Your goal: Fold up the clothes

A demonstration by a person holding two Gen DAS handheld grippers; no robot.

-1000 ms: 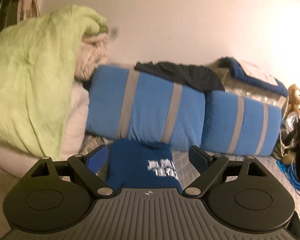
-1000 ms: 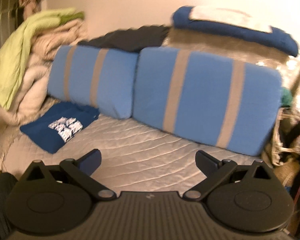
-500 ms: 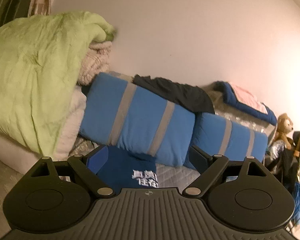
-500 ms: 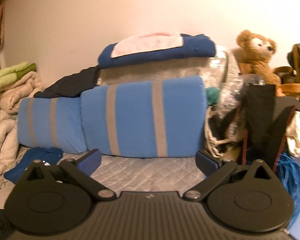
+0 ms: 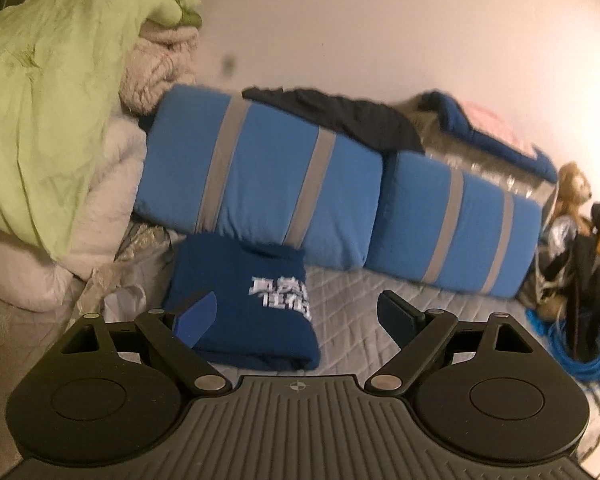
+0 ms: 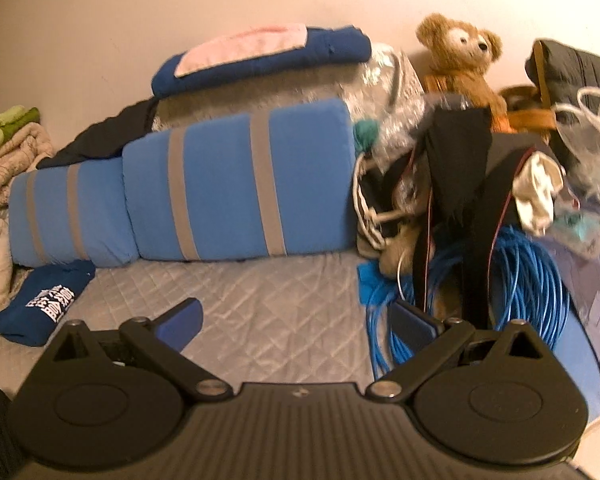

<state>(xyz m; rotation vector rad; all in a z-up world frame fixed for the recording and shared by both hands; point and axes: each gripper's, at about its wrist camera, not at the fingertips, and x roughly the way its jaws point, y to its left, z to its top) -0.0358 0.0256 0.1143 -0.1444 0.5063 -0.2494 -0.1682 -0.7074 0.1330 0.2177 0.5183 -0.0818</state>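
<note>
The folded navy T-shirt [image 5: 244, 300] is a soft, thick rectangle of cotton with blocky white print on top. It lies flat on the grey quilted bed cover [image 5: 352, 312], whose surface shows a diamond stitch pattern and a light shine. The far edge of the shirt touches the left blue pillow [image 5: 260, 176], a plump cushion with two grey bands. A second blue pillow [image 5: 456, 224] of the same kind stands just beside the first one. To the left of the shirt a light green duvet [image 5: 44, 96] is piled over fluffy beige blankets [image 5: 156, 64].

The left hand-held gripper [image 5: 296, 316] hovers just before the near edge of the shirt, wide open and holding nothing; its left finger [image 5: 194, 316] shows over the near left corner of the shirt.

The right hand-held gripper [image 6: 296, 322] is also wide open and empty, level over the bare bed cover [image 6: 260, 304]. The shirt [image 6: 40, 300] is well apart from it, far to its left. Near its right finger lies a coil of glossy blue cable [image 6: 532, 280], and a brown plush bear [image 6: 460, 60] sits above the clutter.
</note>
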